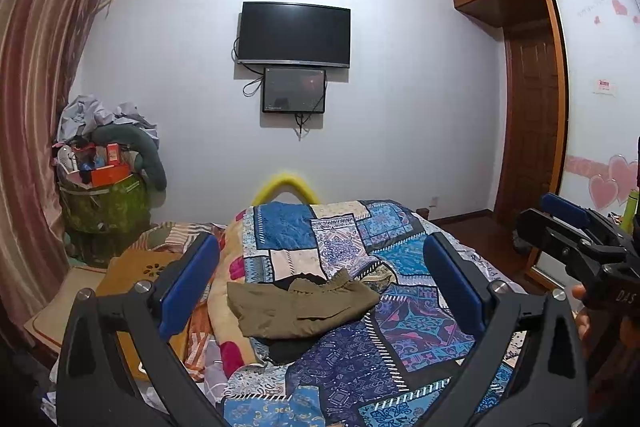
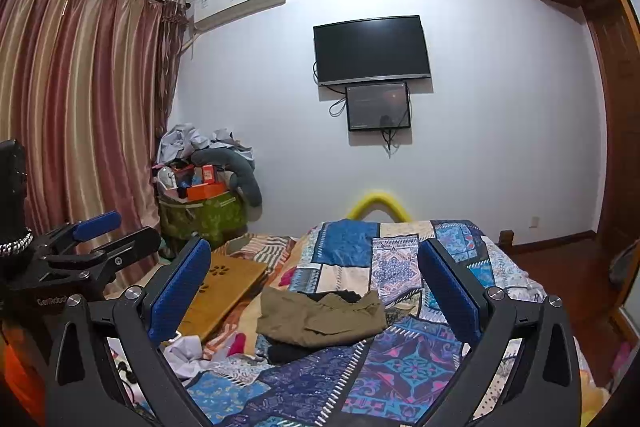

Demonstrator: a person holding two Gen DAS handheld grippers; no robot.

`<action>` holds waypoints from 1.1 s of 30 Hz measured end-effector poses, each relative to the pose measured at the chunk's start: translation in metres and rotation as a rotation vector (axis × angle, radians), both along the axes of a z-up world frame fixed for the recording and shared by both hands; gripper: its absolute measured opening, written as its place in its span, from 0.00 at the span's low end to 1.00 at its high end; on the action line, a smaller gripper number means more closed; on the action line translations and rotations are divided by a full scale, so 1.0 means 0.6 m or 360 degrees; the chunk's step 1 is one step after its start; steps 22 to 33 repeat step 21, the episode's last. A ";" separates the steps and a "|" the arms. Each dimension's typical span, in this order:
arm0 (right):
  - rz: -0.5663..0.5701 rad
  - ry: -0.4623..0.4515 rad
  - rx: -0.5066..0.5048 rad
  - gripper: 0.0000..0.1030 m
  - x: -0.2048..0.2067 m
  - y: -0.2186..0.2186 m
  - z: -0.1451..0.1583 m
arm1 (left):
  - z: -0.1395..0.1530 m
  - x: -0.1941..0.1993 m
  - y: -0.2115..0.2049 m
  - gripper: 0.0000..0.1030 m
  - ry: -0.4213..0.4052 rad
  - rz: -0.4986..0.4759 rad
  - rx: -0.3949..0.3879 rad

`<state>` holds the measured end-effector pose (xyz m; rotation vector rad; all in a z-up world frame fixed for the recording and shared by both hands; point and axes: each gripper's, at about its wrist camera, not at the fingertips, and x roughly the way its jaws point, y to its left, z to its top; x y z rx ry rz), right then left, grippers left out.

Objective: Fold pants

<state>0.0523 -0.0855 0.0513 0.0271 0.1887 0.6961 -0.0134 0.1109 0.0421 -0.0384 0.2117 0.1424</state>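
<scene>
Olive-brown pants lie in a folded bundle on the patchwork quilt, with a dark garment showing under them. The pants also show in the right wrist view. My left gripper is open and empty, held above the bed short of the pants. My right gripper is open and empty, also above the bed and short of the pants. Each gripper shows at the edge of the other's view: the right one and the left one.
A wooden lap tray lies left of the pants on the bed. A full laundry basket stands in the corner by the curtains. A TV hangs on the far wall. Wardrobe and door are at the right.
</scene>
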 end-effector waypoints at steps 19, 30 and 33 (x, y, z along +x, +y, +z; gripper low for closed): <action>-0.0038 0.0023 0.0007 1.00 -0.002 0.005 -0.004 | -0.007 0.010 0.004 1.00 0.0035 -0.0034 -0.0022; -0.0039 0.0026 0.0005 1.00 -0.002 0.006 -0.004 | -0.008 0.010 0.005 1.00 0.0036 -0.0036 -0.0026; -0.0039 0.0026 0.0005 1.00 -0.002 0.006 -0.004 | -0.008 0.010 0.005 1.00 0.0036 -0.0036 -0.0026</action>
